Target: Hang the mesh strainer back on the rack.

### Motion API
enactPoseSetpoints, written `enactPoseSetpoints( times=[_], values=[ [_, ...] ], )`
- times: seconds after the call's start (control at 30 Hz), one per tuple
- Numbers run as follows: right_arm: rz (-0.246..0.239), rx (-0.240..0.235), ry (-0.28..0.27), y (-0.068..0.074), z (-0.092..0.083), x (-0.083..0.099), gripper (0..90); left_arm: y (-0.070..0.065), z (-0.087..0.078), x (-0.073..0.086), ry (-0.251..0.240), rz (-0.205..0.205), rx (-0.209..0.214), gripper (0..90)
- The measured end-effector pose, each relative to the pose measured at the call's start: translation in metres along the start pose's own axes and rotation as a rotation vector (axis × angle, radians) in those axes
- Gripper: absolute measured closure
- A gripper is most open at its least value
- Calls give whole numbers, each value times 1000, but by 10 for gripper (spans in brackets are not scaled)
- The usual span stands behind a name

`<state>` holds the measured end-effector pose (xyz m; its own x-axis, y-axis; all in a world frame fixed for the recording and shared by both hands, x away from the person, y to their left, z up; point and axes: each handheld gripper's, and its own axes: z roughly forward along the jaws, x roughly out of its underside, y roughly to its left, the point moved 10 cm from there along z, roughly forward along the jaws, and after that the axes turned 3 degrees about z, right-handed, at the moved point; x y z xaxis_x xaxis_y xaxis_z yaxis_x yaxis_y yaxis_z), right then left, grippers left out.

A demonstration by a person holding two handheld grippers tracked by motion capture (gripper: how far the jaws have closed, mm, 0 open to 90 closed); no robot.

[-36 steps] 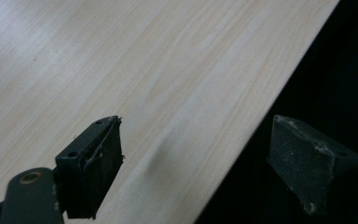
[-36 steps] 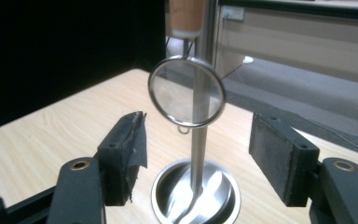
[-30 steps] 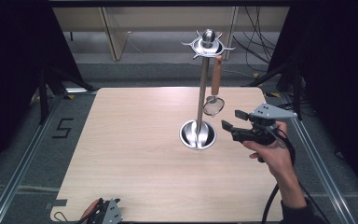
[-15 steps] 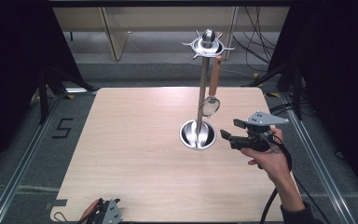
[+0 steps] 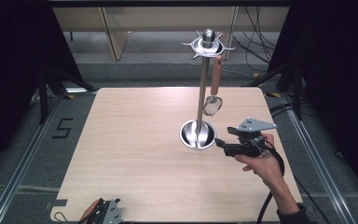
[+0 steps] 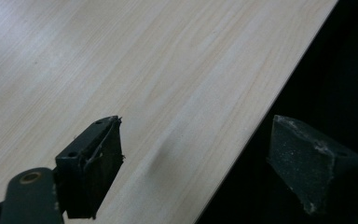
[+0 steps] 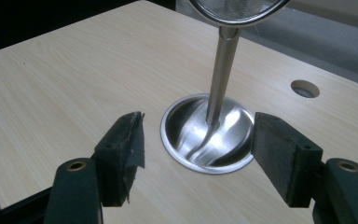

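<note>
High view: right claw [image 5: 220, 143] sits low at the round base [image 5: 198, 136] of the steel utensil stand [image 5: 202, 95], wide open, holding nothing. Stand is right of centre on the worktop [image 5: 135, 154]; a wood-handled strainer [image 5: 213, 103] hangs from its top hook ring [image 5: 208, 45]. Likely step: grip the base or lower pole. Keep the claw level, centre on the pole, close slowly; the stand is tall and looks top-heavy, so a side nudge may swing the strainer or tip it. Left claw [image 5: 106, 213] rests at the near worktop edge, cropped by the frame.

Left gripper view: left claw [image 6: 196, 172] open, empty, one jaw over the worktop [image 6: 135, 70], the other past the edge. Beyond the edge all dark.

Right gripper view: right claw [image 7: 198, 156] open, base [image 7: 208, 134] just ahead between the jaws, not touched. Pole [image 7: 220, 77] rises centre. Strainer [image 7: 237, 9] rim cut off at top; handle and hooks out of frame. Base glare hides the pole joint.
</note>
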<state>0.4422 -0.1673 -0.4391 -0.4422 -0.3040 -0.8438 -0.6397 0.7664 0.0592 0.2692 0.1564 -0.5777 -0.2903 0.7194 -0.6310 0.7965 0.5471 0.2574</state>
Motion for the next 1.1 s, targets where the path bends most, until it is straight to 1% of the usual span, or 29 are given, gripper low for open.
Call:
enactPoseSetpoints(
  times=[0.03,0.07,0.1,0.17,0.2,0.23,0.27,0.3,0.33,0.47,0.5,0.53,0.57,0.6,0.63,0.67,0.7,0.73,0.77,0.8,0.83,0.87,0.9,0.93,0.97,1.03,1.07,1.1],
  values=[
    [-10,4,-14,0,2,0,352,0,0,0,0,1,-1,168],
    [-10,4,-14,0,2,0,352,0,0,0,0,1,-1,169],
    [-1,-5,1,2,2,3,352,0,0,0,0,0,-1,169],
    [-1,-5,0,2,2,3,351,0,0,0,0,0,-1,168],
    [-13,-11,3,2,4,6,350,0,0,0,2,1,3,168],
    [-13,-11,3,2,4,6,350,0,0,0,2,1,3,168],
    [-16,-11,18,2,4,8,350,0,0,0,0,1,2,168],
    [-5,-12,16,4,5,9,350,0,0,0,0,1,1,169],
    [-5,-12,16,4,5,9,350,0,0,0,0,0,-2,169],
    [-19,-22,25,6,6,12,348,0,0,0,2,1,2,168],
    [-30,-18,13,6,7,12,347,0,1,0,2,1,2,168],
    [-2,-26,35,9,6,15,347,0,1,0,3,4,3,169],
    [-9,-25,26,10,7,16,347,-1,1,1,4,3,1,169],
    [-26,-32,38,9,7,17,347,-1,1,1,4,3,1,168],
    [-26,-32,38,9,7,17,347,0,1,1,4,2,1,168],
    [-10,-32,40,12,8,20,347,0,1,1,4,4,2,168],
    [-10,-32,40,12,8,20,347,0,1,1,4,4,2,168],
    [-12,-40,51,12,8,21,347,-1,1,1,3,3,2,168],
    [-27,-34,31,11,10,20,347,0,1,1,3,4,3,168],
    [-27,-38,40,12,10,22,347,-1,1,1,3,3,3,169],
    [-11,-41,51,14,10,24,347,-1,1,1,3,4,3,168],
    [-28,-42,45,13,12,24,347,-1,1,1,3,3,3,168],
    [-19,-46,59,15,11,25,347,-1,1,1,3,4,3,168],
    [-25,-43,45,15,13,25,347,0,1,1,4,4,1,168],
    [-23,-44,58,15,13,27,346,0,1,1,4,4,-2,168],
    [-23,-42,61,14,14,28,346,0,2,1,3,3,-1,168],
    [-4,-55,82,17,13,32,346,0,1,1,6,5,-1,168],
    [-4,-55,82,17,13,32,346,0,1,1,6,5,1,168]
  ],
)
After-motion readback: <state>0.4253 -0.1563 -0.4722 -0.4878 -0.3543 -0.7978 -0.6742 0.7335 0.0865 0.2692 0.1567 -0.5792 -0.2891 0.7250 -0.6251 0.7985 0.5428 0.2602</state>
